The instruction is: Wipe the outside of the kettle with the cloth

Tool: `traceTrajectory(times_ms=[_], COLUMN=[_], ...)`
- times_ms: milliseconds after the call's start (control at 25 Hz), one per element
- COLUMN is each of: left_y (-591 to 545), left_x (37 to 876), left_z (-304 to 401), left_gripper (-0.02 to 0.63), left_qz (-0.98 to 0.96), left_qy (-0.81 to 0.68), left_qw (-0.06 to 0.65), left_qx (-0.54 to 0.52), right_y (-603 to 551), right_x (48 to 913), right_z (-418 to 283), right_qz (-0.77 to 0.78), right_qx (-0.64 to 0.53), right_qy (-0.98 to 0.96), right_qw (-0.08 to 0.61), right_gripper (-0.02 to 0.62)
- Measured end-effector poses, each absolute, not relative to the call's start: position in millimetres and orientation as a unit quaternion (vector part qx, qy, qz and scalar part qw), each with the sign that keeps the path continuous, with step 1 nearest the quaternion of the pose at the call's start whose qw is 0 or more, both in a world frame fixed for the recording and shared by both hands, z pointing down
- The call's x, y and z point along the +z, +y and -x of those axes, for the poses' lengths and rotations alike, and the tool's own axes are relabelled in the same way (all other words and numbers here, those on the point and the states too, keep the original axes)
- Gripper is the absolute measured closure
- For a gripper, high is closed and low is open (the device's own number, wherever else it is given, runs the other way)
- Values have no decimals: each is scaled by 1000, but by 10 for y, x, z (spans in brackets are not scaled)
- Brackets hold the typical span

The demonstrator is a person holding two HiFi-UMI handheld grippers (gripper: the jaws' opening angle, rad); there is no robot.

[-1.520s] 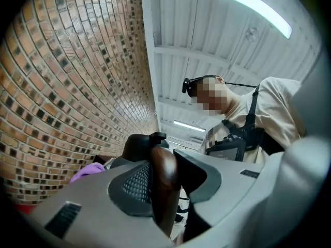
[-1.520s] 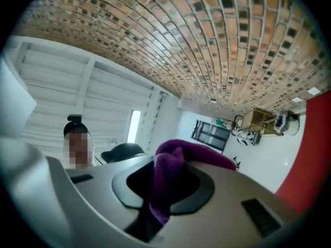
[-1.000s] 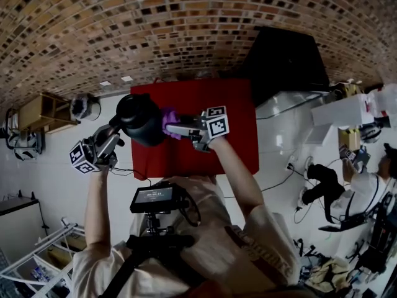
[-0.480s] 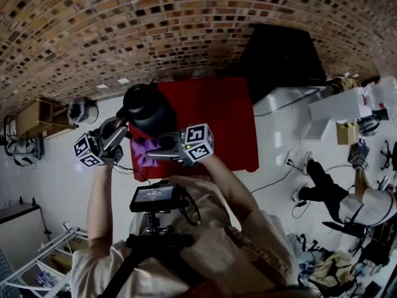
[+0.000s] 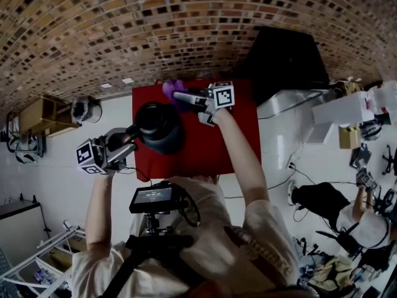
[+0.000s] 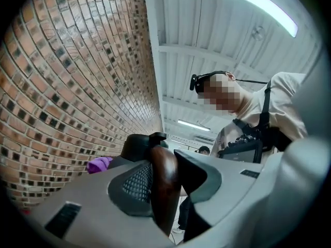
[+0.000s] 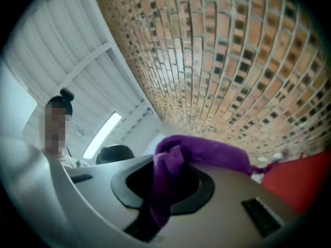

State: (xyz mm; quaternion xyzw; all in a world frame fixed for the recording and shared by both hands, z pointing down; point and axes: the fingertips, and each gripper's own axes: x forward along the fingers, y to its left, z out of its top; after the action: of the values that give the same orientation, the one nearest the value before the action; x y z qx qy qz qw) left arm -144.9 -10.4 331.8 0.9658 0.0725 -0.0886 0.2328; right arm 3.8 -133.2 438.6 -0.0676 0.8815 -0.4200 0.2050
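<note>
While the brick wall (image 5: 186,23) is looming behind and the red tabletop (image 5: 229,135) is lying below, the black kettle (image 5: 160,128) is hanging over the top's near left part, with the left gripper (image 5: 130,136) clamping its brown handle (image 6: 164,190). The right gripper (image 5: 181,95) is pinching the purple cloth (image 5: 171,87) tight, just beyond the kettle's far side; whether the cloth is touching the body I cannot tell. I am judging this a mid-wipe pass: next, the cloth is needing pressing onto the body and sweeping round. The table's left edge is running under the kettle; open room is lying rightward over the red top.
</note>
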Motion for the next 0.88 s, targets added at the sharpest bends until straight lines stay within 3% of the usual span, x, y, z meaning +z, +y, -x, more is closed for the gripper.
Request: traceTrajectory(times_ms=[160,320,640,880], left_y=[-59,-138,-453,-708], left_x=[3300,3277,3326,3431], left_z=[1387,1566,1769,1840], left_gripper=[486,488,488,485], left_qz=[-965,-966,-967,-965], left_qy=[67,33,-41,-93], left_qw=[235,231,224,219], left_qx=[-99,-113,-118,-106], right_y=[-1344,-1179,-678,-367], right_x=[4287,4462,4536,4268], right_z=[336,264,124,653], right_qz=[-55,-73,10,38], right_qx=[-489,-524,-481,-436], right_qy=[828,793,820,861], right_qw=[269,302,310,260], right_gripper=[514,515,518,518])
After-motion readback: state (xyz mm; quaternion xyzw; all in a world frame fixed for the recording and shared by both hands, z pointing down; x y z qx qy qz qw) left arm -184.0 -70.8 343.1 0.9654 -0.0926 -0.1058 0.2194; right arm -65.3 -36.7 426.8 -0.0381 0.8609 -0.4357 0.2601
